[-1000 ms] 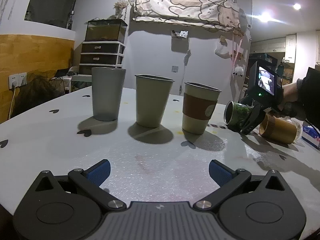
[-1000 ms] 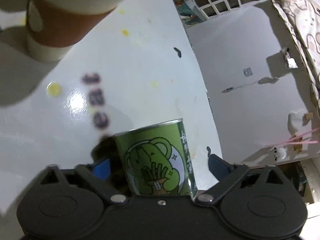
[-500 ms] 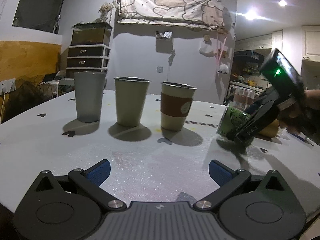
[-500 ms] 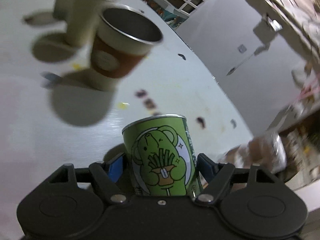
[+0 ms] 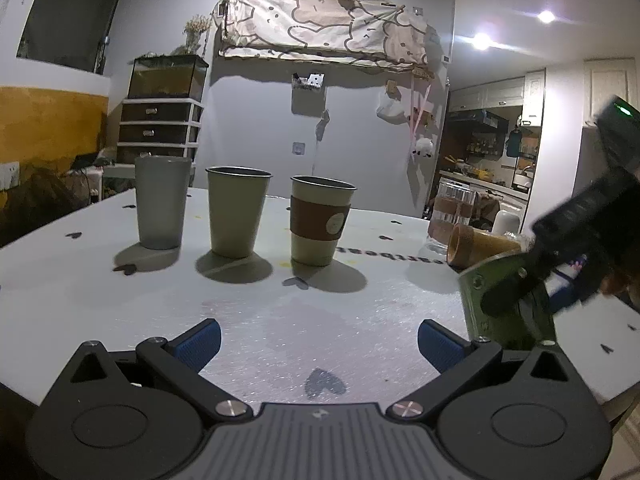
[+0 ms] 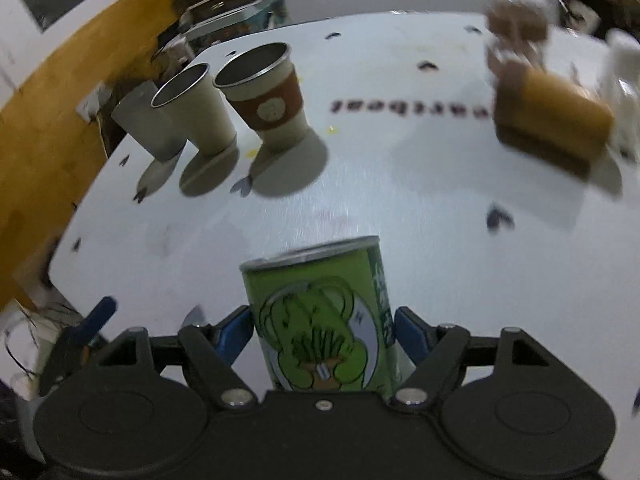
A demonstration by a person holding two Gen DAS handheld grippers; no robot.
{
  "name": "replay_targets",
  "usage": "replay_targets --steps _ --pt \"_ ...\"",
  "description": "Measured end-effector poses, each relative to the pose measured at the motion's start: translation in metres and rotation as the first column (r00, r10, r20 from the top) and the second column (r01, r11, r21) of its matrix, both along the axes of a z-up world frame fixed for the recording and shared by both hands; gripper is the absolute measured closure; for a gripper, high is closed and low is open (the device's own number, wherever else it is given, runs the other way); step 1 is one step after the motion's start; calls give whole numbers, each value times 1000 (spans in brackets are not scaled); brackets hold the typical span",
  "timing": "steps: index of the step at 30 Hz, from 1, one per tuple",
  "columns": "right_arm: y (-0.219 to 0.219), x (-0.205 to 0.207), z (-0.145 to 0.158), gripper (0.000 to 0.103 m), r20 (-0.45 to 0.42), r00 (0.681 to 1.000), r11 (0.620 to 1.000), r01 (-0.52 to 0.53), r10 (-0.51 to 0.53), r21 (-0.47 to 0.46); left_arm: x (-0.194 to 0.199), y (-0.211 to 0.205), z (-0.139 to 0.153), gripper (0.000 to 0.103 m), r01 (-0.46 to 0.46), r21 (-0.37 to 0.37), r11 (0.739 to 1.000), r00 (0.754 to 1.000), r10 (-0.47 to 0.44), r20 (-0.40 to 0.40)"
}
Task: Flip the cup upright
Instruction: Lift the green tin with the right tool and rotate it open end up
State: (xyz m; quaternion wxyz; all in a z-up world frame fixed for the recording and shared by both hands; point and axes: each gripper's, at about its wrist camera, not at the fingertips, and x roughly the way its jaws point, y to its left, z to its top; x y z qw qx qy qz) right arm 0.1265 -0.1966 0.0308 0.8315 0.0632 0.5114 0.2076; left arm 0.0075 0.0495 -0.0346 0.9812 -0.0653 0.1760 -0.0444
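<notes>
Blue-padded fingers [image 6: 236,330] of the right gripper [image 6: 324,334] clamp a green cartoon-printed cup [image 6: 320,312] on both sides, its metal rim pointing away from the wrist camera over the white table [image 6: 400,184]. Seen from the left wrist, the same cup [image 5: 476,300] stands nearly upright at the table's right edge, rim on top and slightly tilted; whether its base touches the surface cannot be told. The left gripper [image 5: 318,338] hovers low over the table [image 5: 280,320] with fingers spread wide and nothing between them. Three cups stand upright in a row beyond: a grey tumbler [image 5: 162,202], a beige metal-rimmed cup [image 5: 237,212] and a brown-sleeved cup [image 5: 320,220]. A brown cork-wrapped cup [image 5: 478,246] lies on its side at right, near the green cup.
</notes>
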Motion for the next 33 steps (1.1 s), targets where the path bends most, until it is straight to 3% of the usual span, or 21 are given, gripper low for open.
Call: replay_targets --steps 4,11,21,26,30,33 --pt "-6 -18 -6 25 -23 999 997 31 -29 75 3 -2 0 0 4 -17 1000 1000 -4 -14" --pt "8 8 -10 26 -14 1000 990 24 -22 141 2 -2 0 0 -1 -9 1000 1000 1 -11" --pt "7 22 -28 27 -207 978 940 67 4 336 2 10 -2 0 -33 -47 998 999 32 -18" --pt "2 19 -27 27 -179 984 945 69 -11 319 5 8 -3 0 -21 -60 998 999 18 -34" --pt "2 37 -35 28 -167 984 966 97 -57 239 5 8 -3 0 -19 -54 998 999 17 -33" --pt "0 44 -40 28 -167 985 958 91 -46 270 5 9 -3 0 -23 -54 998 999 21 -37"
